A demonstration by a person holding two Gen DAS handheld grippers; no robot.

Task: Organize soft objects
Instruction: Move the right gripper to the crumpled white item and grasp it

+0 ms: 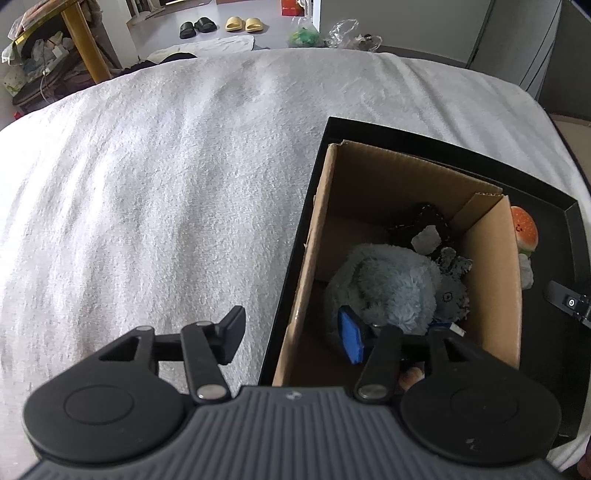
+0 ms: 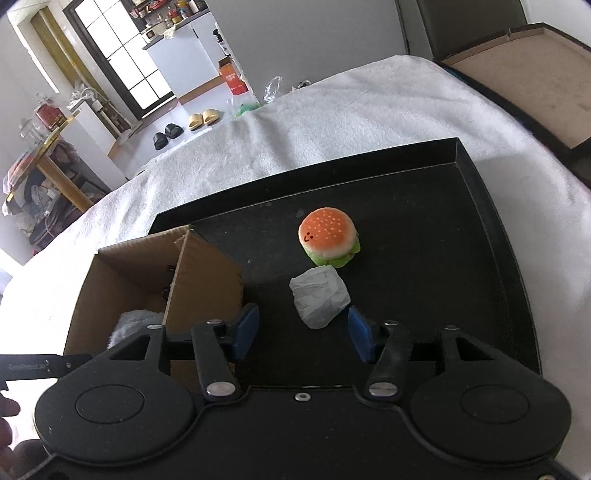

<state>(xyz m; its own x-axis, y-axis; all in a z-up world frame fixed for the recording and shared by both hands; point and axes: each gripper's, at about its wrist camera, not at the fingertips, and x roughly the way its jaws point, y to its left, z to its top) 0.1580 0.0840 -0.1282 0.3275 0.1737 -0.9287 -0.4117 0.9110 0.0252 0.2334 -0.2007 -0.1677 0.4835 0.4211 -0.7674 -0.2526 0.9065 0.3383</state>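
Note:
A cardboard box [image 1: 491, 258] stands in a black tray [image 1: 369, 129] on a white towel. In the box lie a grey-blue plush [image 1: 388, 284], a smaller grey plush [image 1: 450, 291] and a dark soft item [image 1: 428, 218]. My left gripper [image 1: 291, 332] is open and empty, straddling the box's left wall. In the right wrist view, a plush burger [image 2: 328, 236] and a crumpled white wad [image 2: 319, 297] lie on the tray [image 2: 480, 258] right of the box [image 2: 207, 273]. My right gripper [image 2: 303, 334] is open, just short of the wad.
The white towel [image 1: 166, 184] covers the surface left of and beyond the tray. Slippers [image 1: 242, 24] and plastic bags [image 1: 343, 35] lie on the floor beyond. A wooden board [image 2: 528, 81] stands at the far right. The right gripper's body [image 1: 570, 302] shows at the tray's right.

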